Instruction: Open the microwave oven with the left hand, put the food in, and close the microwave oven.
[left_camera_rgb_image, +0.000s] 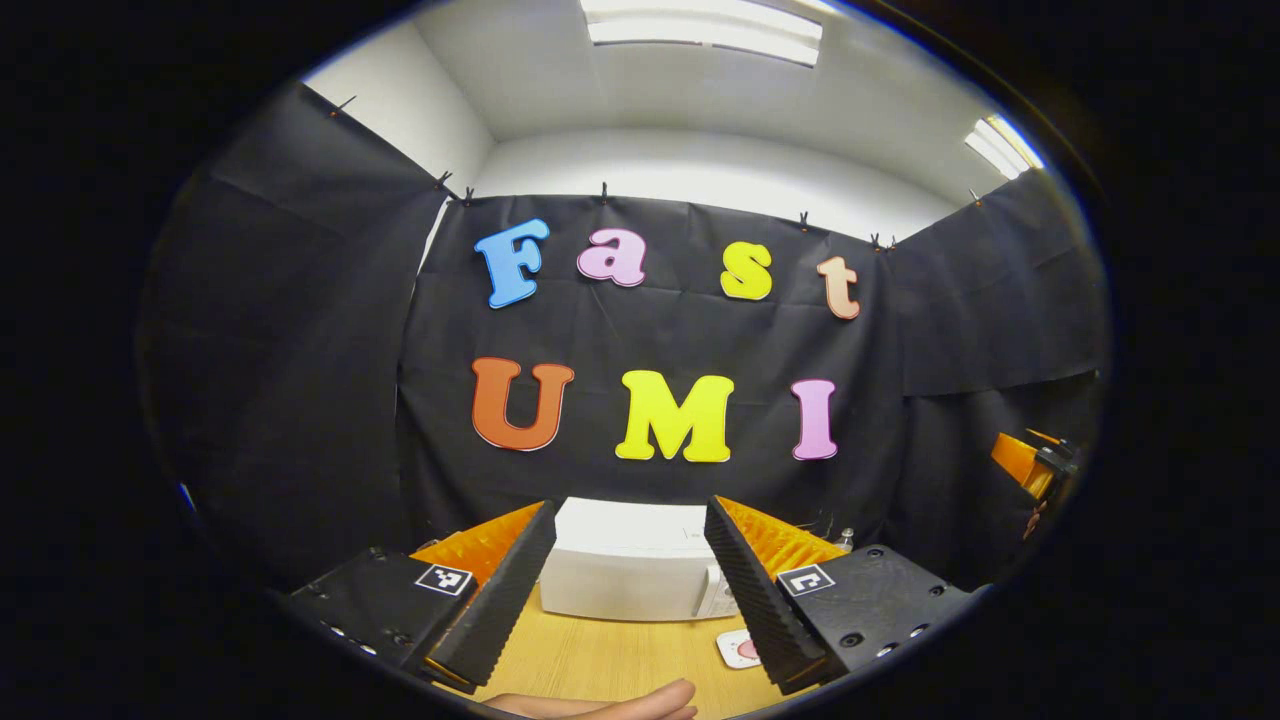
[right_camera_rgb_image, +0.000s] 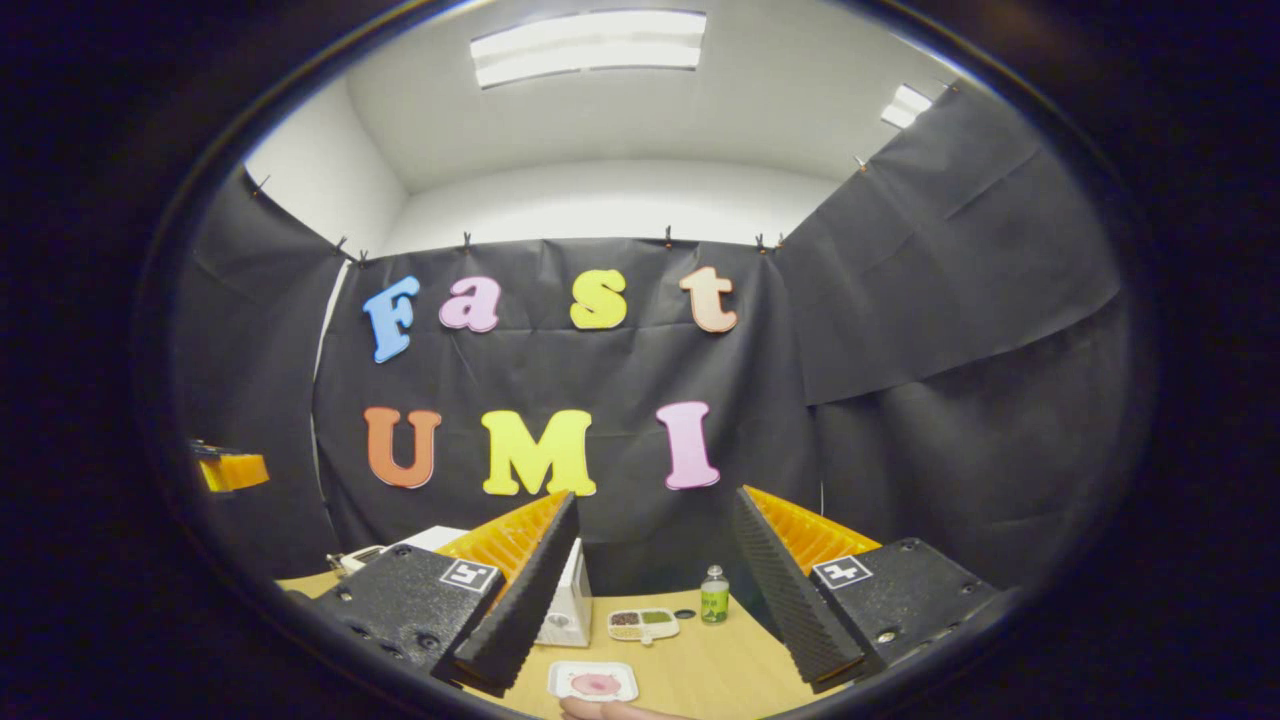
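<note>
Left gripper view: left gripper (left_camera_rgb_image: 630, 585) wide open, holding nothing, aimed at microwave (left_camera_rgb_image: 630, 565) at table's (left_camera_rgb_image: 600, 660) back; door looks shut, so nothing done yet. Right gripper (right_camera_rgb_image: 650, 610) also wide open, empty; food on plate (right_camera_rgb_image: 593, 682) near front edge. Bottle (right_camera_rgb_image: 714, 594) label too small to read.

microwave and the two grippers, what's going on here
A person holds a hand-held gripper in each hand above a wooden table. Both are open and hold nothing. The left hand-held gripper points at the white microwave, whose door looks shut. The right hand-held gripper faces a small tray of pink food, with a divided snack tray and a little green bottle behind it. Nothing has been picked up yet.
</note>
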